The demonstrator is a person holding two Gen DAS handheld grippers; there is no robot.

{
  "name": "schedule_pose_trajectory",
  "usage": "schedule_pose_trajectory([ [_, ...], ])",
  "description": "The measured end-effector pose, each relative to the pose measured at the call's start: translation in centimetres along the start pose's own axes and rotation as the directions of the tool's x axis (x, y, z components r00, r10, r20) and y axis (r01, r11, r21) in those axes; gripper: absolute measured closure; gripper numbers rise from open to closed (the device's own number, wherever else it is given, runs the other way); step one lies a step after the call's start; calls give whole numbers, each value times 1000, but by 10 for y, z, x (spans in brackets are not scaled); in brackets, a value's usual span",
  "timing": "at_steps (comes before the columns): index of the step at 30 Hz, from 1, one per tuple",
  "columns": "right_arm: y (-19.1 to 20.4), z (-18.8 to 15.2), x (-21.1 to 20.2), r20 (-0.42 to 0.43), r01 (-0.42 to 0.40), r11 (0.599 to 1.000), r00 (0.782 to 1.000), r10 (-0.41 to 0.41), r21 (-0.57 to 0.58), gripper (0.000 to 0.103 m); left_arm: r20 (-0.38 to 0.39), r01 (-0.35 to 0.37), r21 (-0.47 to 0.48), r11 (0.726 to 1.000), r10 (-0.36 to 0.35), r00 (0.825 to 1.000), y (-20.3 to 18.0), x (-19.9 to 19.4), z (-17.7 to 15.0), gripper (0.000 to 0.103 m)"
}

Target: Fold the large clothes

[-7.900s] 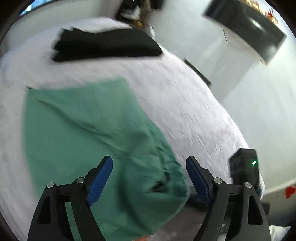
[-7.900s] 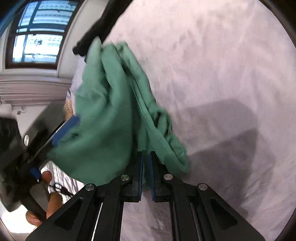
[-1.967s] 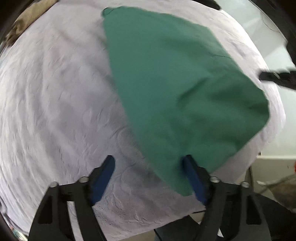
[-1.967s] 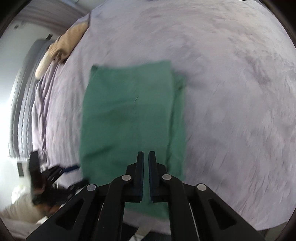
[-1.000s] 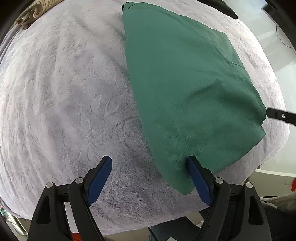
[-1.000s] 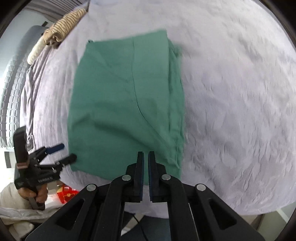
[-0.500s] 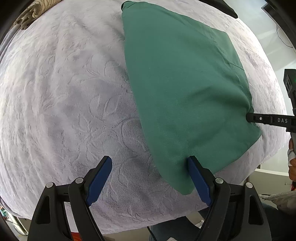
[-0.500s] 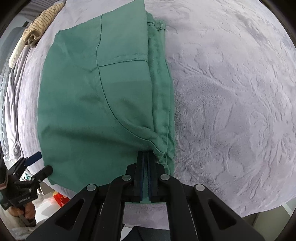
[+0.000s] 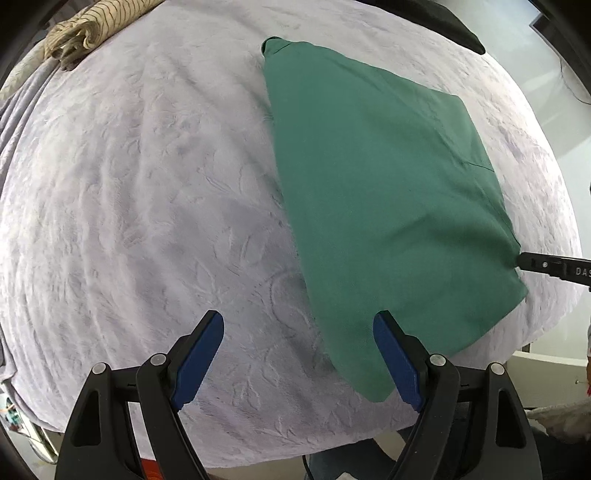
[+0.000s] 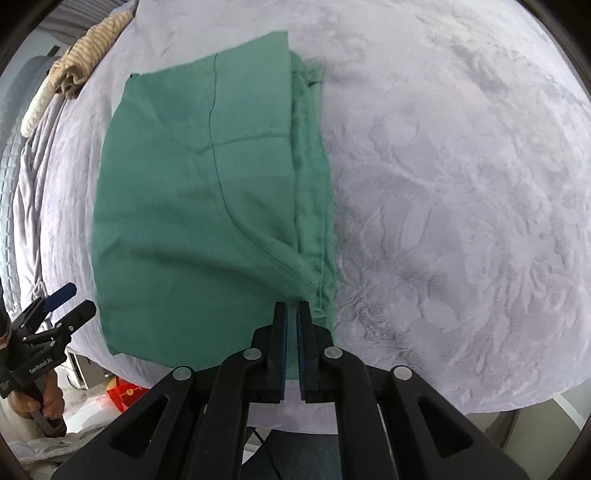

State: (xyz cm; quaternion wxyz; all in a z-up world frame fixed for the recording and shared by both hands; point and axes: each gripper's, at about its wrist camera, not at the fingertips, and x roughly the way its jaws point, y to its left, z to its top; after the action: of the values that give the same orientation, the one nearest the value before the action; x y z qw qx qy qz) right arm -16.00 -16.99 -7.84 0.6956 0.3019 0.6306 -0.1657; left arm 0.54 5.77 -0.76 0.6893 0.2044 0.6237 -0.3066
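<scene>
A green garment (image 9: 388, 184) lies folded flat on the pale lilac bed cover (image 9: 147, 184). My left gripper (image 9: 298, 321) hangs open above the garment's near corner, its right pad over the cloth and its left pad over the bare cover. In the right wrist view the garment (image 10: 192, 221) bunches toward my right gripper (image 10: 291, 306). That gripper pinches the near right corner; its jaws are just starting to open, with cloth still between them. The right gripper's tip (image 9: 532, 262) shows at the garment's right edge. The left gripper (image 10: 62, 306) shows at far left, held by a hand (image 10: 44, 402).
A striped beige cloth (image 9: 88, 26) lies rolled at the bed's far left edge, also seen as the striped cloth (image 10: 85, 62). A black garment (image 9: 450, 26) lies at the far side. The bed's near edge drops to the floor, where a red object (image 10: 123, 393) sits.
My right gripper has come down onto the garment's near right corner and now pinches it, so the cloth puckers there. My left gripper has lifted a little.
</scene>
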Motion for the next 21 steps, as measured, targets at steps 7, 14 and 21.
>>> schedule_pose_trajectory([
  [7,1,-1,-4,28,-12,999,1000,10,40,98,-31,-45,-2,999,45,999,4,3,6,19],
  [14,1,31,-12,87,-70,995,994,64,69,73,-14,-42,-62,997,41,999,16,2,13,0],
  [21,10,71,12,65,-100,990,993,94,103,59,-32,-71,-76,995,69,997,17,3,18,0],
])
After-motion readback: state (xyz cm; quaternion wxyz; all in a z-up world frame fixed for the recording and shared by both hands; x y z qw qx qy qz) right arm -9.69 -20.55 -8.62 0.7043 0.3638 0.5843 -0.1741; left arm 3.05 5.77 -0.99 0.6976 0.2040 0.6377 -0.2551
